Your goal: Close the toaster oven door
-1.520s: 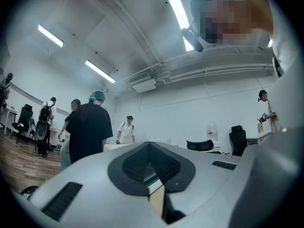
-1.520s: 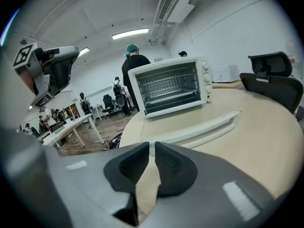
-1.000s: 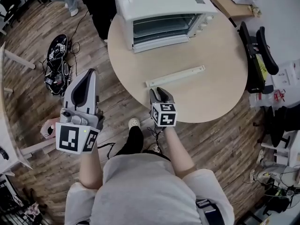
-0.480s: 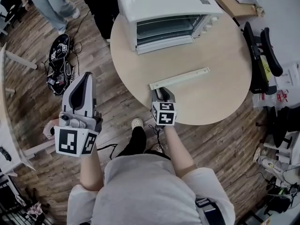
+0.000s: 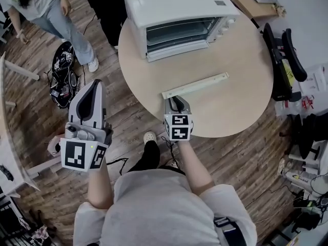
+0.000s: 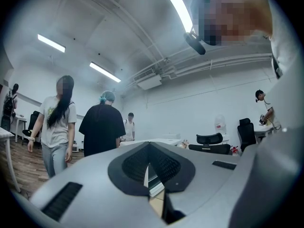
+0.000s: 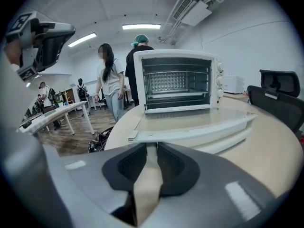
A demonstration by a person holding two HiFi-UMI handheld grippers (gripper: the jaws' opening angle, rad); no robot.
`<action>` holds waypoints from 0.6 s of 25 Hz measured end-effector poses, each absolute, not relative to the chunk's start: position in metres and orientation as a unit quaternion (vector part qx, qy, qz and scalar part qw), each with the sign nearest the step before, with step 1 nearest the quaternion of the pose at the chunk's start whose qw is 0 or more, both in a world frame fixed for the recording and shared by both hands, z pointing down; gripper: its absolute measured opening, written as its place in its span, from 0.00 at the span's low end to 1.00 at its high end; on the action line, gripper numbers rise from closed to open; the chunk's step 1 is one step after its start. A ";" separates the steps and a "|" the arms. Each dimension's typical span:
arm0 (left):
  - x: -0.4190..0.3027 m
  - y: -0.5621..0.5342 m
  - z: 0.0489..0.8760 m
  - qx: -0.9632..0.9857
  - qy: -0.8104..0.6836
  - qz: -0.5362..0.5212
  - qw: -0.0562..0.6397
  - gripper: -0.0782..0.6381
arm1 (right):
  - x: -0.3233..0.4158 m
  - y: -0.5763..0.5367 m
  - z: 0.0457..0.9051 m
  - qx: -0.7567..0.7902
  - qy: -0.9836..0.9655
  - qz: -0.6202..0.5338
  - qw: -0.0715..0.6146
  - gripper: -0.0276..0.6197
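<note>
A white toaster oven stands at the far side of the round table. Its glass door lies open and flat, and the white door handle points at me. My right gripper sits at the table's near edge, its tips just short of the handle's left end. Its jaws are closing, a narrow gap remains, and nothing is between them. My left gripper hangs over the floor left of the table, shut and empty.
A person walks at the upper left, and others stand behind the oven. Cables and gear lie on the wooden floor near my left gripper. A black office chair stands against the table's right side.
My right gripper has crept forward to the handle's left end, and its jaws have narrowed. A person has walked into view at the upper left. My left gripper has barely moved.
</note>
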State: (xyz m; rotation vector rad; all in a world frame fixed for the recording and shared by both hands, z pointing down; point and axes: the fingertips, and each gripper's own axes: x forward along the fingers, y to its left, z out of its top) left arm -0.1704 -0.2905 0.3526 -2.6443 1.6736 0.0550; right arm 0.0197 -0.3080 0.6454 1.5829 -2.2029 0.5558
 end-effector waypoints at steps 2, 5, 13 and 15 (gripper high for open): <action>-0.169 -0.292 0.351 -0.846 0.533 0.020 0.006 0.12 | 0.020 -0.309 0.635 0.565 -0.783 0.192 0.175 0.17; -0.166 -0.292 0.349 -0.848 0.529 0.024 0.007 0.12 | 0.019 -0.311 0.616 0.568 -0.787 0.180 0.159 0.16; -0.160 -0.295 0.342 -0.852 0.522 0.036 0.010 0.12 | 0.014 -0.326 0.568 0.570 -0.796 0.145 0.145 0.16; -0.159 -0.295 0.339 -0.853 0.521 0.040 0.012 0.12 | 0.013 -0.331 0.559 0.570 -0.797 0.140 0.142 0.16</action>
